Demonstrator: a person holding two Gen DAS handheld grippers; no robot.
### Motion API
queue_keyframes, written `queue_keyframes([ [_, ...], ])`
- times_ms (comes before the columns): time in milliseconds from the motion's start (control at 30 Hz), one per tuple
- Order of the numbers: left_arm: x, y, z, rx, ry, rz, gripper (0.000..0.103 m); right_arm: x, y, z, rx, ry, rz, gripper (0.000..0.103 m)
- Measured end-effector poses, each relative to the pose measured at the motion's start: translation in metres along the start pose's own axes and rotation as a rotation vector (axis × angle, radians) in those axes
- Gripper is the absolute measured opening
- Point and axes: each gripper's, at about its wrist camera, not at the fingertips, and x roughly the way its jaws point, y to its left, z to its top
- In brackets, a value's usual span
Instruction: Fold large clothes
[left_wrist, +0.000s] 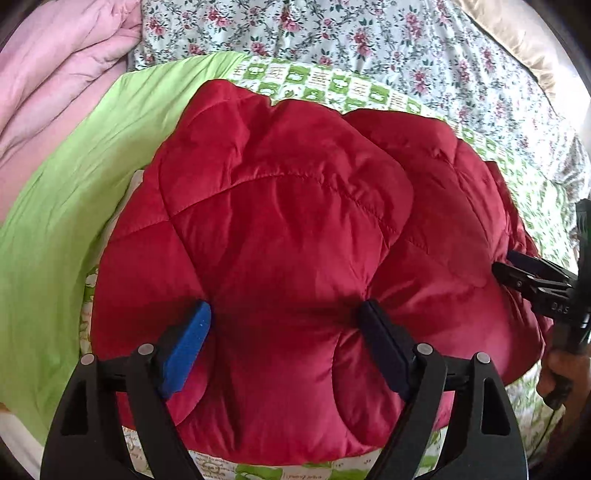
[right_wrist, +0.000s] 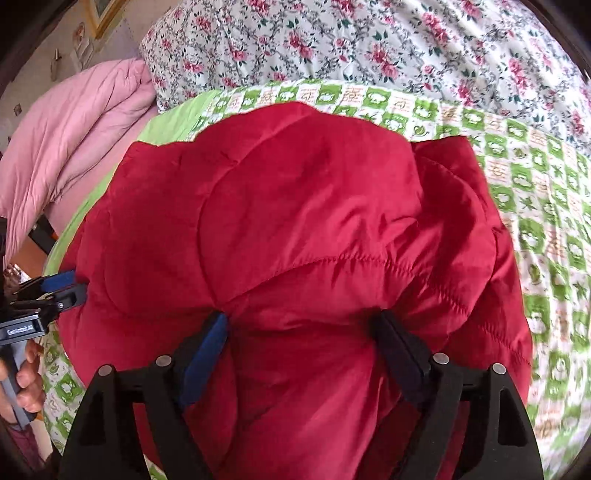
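Red quilted jacket (left_wrist: 288, 206) lies bunched on the bed's green-checked sheet (right_wrist: 535, 229). It looks puffy, light, soft and slippery, so thick gathered folds near the hem seem the safest hold. Left hand-held gripper (left_wrist: 284, 332) and right hand-held gripper (right_wrist: 303, 339) each stand wide, pads pinching a fat wad of padding. Writing on either tool's body is too blurred to read.

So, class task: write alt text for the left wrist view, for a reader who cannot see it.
A puffy red quilted jacket fills the view, a thick fold of it bunched between the left tongs, whose pads dent the padding. It lies on a green patterned sheet, with a pink quilt at upper left; the right tongs meet its right edge.
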Motion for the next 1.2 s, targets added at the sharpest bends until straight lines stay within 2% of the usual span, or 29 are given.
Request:
queue_keyframes([
  [100,0.002,-0.003,-0.002,-0.019,-0.007,0.042,0.085,0.001,0.001,0.001,-0.015,0.013,0.001,0.084],
  [267,0.001,-0.015,-0.005,0.018,-0.004,0.113,0.086,0.002,0.002,0.000,-0.023,0.005,0.007,0.085],
  [600,0.000,-0.014,-0.004,0.064,0.003,0.093,0.086,-0.010,0.009,0.002,0.002,-0.010,-0.036,0.084],
  [867,0.002,-0.011,-0.005,0.099,-0.007,0.048,0.086,-0.049,0.034,-0.006,0.010,-0.096,-0.041,0.083],
  [1033,0.002,-0.010,-0.005,0.116,-0.014,0.034,0.086,-0.014,0.028,0.002,0.017,-0.013,-0.107,0.084],
  [1200,0.008,-0.011,-0.002,0.129,-0.012,0.031,0.090,0.008,0.011,0.005,0.047,-0.001,-0.101,0.092],
])
